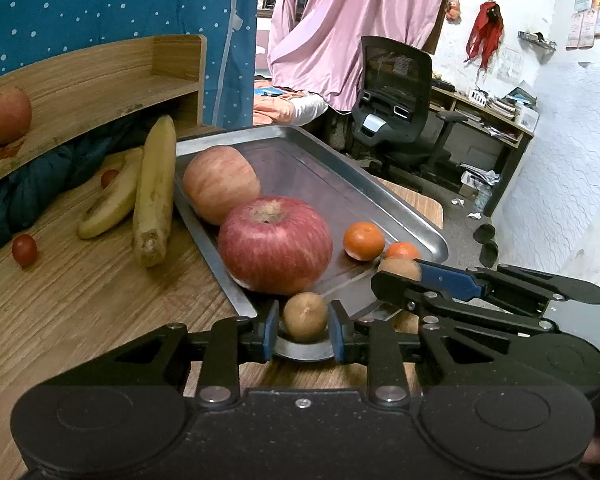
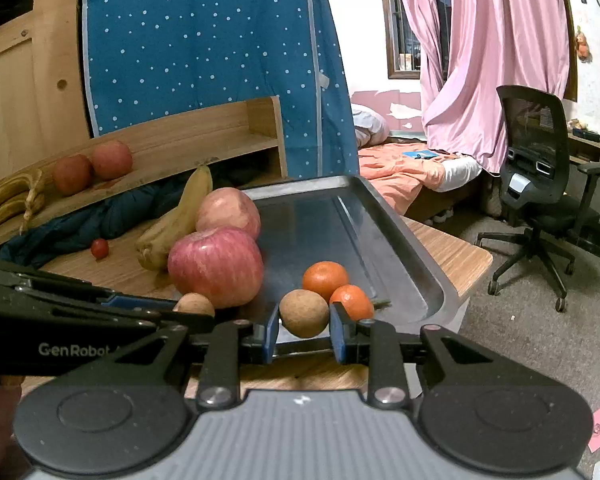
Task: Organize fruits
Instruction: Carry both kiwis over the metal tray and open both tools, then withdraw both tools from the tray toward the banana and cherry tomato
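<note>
**Two brown fruits gripped at the tray's near end**

Both grippers were clamped: left gripper [image 1: 304, 326] held one brown fruit [image 1: 305, 316], right gripper [image 2: 305, 330] another brown fruit [image 2: 304, 313], above the metal tray [image 1: 380, 196] beside apples [image 1: 275, 244] and oranges [image 1: 364, 241].

The tray's [image 2: 400, 248] far half lies bare, while two apples [image 2: 216, 266] and two tangerines [image 2: 325, 280] crowd its near end.

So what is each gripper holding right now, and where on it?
Each is shut on a small brown fruit, pads on opposite sides: left gripper on one, right gripper on another.
</note>
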{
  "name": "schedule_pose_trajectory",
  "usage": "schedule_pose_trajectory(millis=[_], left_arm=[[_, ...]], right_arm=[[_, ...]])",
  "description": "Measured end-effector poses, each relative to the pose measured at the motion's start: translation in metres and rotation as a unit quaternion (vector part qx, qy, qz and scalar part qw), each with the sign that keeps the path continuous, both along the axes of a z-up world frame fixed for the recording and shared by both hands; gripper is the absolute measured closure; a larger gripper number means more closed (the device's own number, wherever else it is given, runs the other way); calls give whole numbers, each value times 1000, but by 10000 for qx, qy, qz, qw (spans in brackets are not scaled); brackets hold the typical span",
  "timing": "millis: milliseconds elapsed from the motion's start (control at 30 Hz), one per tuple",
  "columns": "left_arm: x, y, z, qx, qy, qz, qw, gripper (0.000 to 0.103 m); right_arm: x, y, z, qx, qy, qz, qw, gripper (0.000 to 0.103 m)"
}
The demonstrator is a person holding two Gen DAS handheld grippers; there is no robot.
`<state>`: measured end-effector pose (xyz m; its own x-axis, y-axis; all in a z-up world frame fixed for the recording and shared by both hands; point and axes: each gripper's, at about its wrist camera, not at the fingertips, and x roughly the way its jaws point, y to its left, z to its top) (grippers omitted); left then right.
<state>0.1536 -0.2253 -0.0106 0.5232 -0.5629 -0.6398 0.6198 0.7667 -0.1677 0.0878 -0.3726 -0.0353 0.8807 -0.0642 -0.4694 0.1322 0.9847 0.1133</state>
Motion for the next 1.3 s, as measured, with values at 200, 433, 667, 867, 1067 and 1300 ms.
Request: schedule_pose_trajectory(millis=[200, 433, 667, 867, 1067, 1300], left_arm=[[0, 4, -1, -3, -3, 33, 10000, 64], [-2, 18, 3, -52, -54, 159, 9998, 51], [-4, 46, 14, -183, -260, 515, 9982, 30], [-6, 66, 23, -247, -421, 790, 9957, 16], [-5, 82, 30, -290, -547, 993, 9931, 6], [-4, 103, 34, -264, -668, 1221, 9899, 1]], right_arm=[[-1, -1, 1, -5, -36, -42, 10000, 69], [-7, 0, 7, -7, -141, -82, 9999, 54], [-14, 5, 15, -14, -308, -143, 9994, 27], [-19, 16, 22, -33, -426, -111, 9990, 10], [-24, 25, 27, -38, -510, -99, 9986, 1], [-26, 36, 32, -71, -535, -61, 9985, 0]])
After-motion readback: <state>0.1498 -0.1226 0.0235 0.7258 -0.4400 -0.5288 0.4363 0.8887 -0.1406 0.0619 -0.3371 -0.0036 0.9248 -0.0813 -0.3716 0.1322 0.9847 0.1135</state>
